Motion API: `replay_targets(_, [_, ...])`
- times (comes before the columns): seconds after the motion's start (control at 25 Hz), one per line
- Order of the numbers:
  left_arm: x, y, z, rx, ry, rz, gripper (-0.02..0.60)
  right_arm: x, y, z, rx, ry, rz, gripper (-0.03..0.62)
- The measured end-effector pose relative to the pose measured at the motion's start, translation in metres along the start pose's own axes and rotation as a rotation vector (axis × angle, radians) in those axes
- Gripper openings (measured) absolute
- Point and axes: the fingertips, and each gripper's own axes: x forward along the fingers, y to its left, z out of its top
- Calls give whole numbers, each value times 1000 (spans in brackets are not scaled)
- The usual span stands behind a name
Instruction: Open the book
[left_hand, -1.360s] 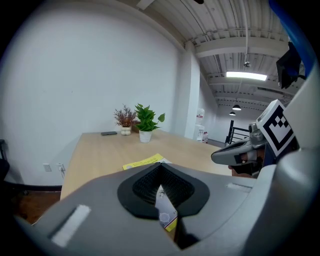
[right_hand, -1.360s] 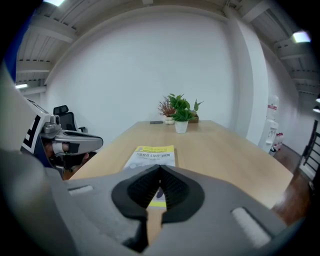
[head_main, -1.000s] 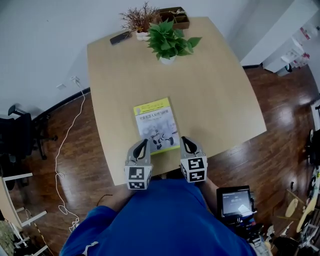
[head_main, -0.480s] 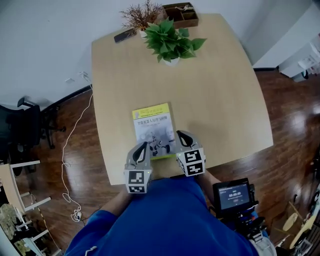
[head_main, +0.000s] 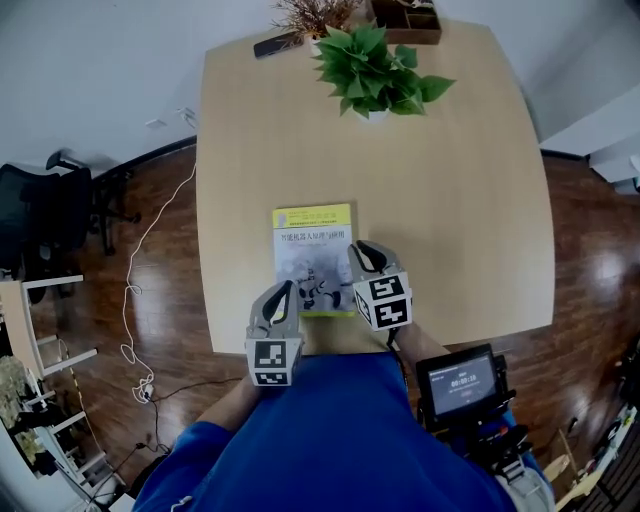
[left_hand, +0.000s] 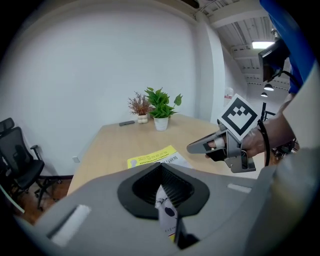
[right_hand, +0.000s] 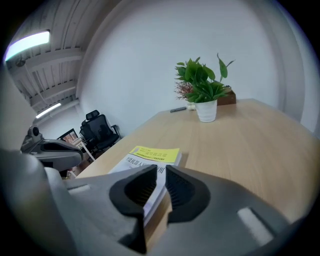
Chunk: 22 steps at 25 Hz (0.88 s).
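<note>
A book with a yellow top band and a white cover lies shut and flat near the front of the wooden table. My left gripper is at the book's near left corner, fingertips together. In the left gripper view its jaws meet at the tips, and a sliver of the cover shows behind them. My right gripper hangs over the book's right edge. In the right gripper view a narrow slit between its jaws shows the book edge and table, with nothing held.
A green potted plant, a dried plant, a wooden box and a dark remote stand at the table's far end. An office chair and a white cable are on the floor at left.
My right gripper has moved forward from the table's near edge onto the book's right side. The left gripper has stayed by the near left corner. The book has not moved.
</note>
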Motion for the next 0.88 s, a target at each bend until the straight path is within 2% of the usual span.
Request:
replay_targets(0.04, [0, 1, -2, -4, 7, 8, 8, 4, 0, -2, 3, 14, 17, 75])
replay_targets(0.08, [-1, 2, -4, -8, 13, 16, 8, 8, 1, -3, 7, 27, 30, 84])
replay_targets(0.48, [1, 9, -11, -18, 48, 72, 8, 40, -10, -7, 63, 103, 89, 87])
replay_targets(0.88, [5, 8, -10, -9, 64, 79, 8, 53, -15, -10, 101, 177, 121, 87])
